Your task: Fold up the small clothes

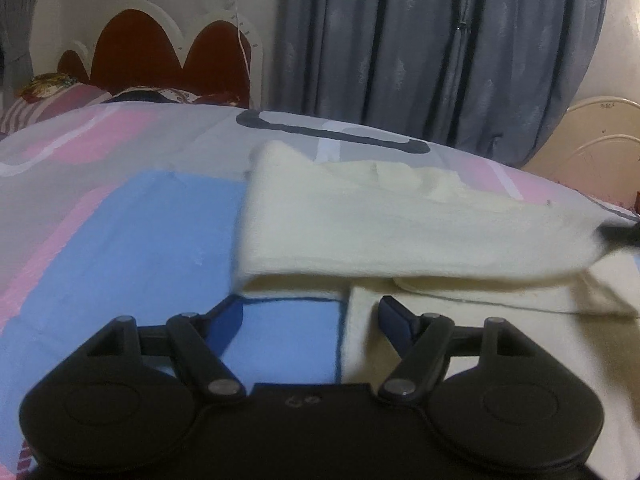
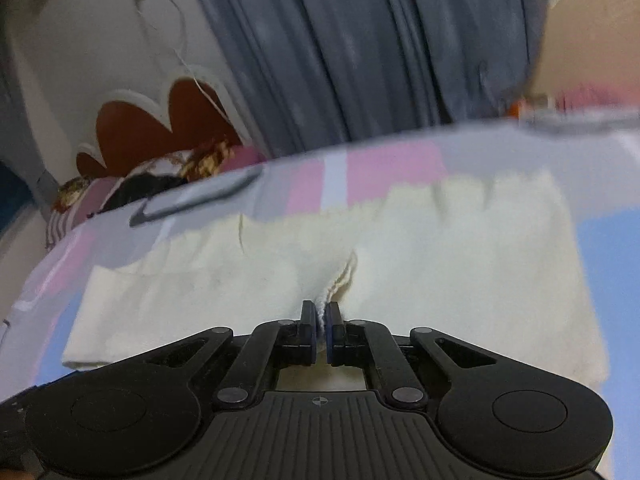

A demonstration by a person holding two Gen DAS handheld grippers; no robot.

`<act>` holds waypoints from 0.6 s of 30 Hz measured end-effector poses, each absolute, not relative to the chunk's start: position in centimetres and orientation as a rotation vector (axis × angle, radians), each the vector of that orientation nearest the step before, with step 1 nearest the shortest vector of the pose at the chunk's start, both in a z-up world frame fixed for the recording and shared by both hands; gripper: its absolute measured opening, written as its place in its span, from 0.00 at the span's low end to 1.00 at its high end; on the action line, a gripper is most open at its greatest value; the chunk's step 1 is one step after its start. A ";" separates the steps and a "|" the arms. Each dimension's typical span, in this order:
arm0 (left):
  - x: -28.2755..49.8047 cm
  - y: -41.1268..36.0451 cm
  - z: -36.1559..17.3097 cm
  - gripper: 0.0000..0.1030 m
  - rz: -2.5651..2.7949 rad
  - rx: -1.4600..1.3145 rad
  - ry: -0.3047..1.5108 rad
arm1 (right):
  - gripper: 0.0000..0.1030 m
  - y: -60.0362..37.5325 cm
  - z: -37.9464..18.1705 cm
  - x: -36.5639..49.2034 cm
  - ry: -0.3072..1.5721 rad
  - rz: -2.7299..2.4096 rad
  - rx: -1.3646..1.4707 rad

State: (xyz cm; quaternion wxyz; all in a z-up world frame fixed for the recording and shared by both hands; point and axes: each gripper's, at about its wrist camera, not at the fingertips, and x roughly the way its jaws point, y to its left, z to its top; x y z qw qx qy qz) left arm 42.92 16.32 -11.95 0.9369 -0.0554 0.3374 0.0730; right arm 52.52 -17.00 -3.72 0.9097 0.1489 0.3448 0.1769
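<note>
A small cream-white garment (image 1: 400, 220) lies on the patterned bedsheet (image 1: 120, 216), its upper layer folded over and lifted off the lower part. My left gripper (image 1: 312, 312) is open and empty, low over the garment's near left edge. The dark tip of my right gripper (image 1: 618, 234) shows at the far right, holding the lifted fold. In the right wrist view my right gripper (image 2: 319, 320) is shut on a pinched edge of the cream garment (image 2: 280, 276), which spreads out ahead of it.
The bed has a pink, blue and grey sheet (image 2: 608, 248). A red and white headboard (image 1: 160, 48) with pillows (image 1: 60, 96) stands at the far left. Grey-blue curtains (image 1: 440, 48) hang behind the bed. A cream bedframe (image 1: 600, 132) is at the far right.
</note>
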 end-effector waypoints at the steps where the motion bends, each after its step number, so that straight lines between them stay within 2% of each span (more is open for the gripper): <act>1: 42.9 16.5 -11.9 0.69 0.151 -0.119 0.689 | 0.03 -18.0 -2.7 51.8 0.665 0.338 0.313; 4: 43.3 16.7 -11.9 0.64 0.145 -0.131 0.693 | 0.03 -20.8 -1.4 50.5 0.597 0.258 0.310; 7: 43.5 16.7 -11.9 0.58 0.137 -0.126 0.692 | 0.03 -22.2 -2.9 50.6 0.665 0.219 0.251; 18: 43.6 16.3 -11.7 0.54 0.132 -0.096 0.705 | 0.03 -24.6 -4.1 50.0 0.671 0.161 0.281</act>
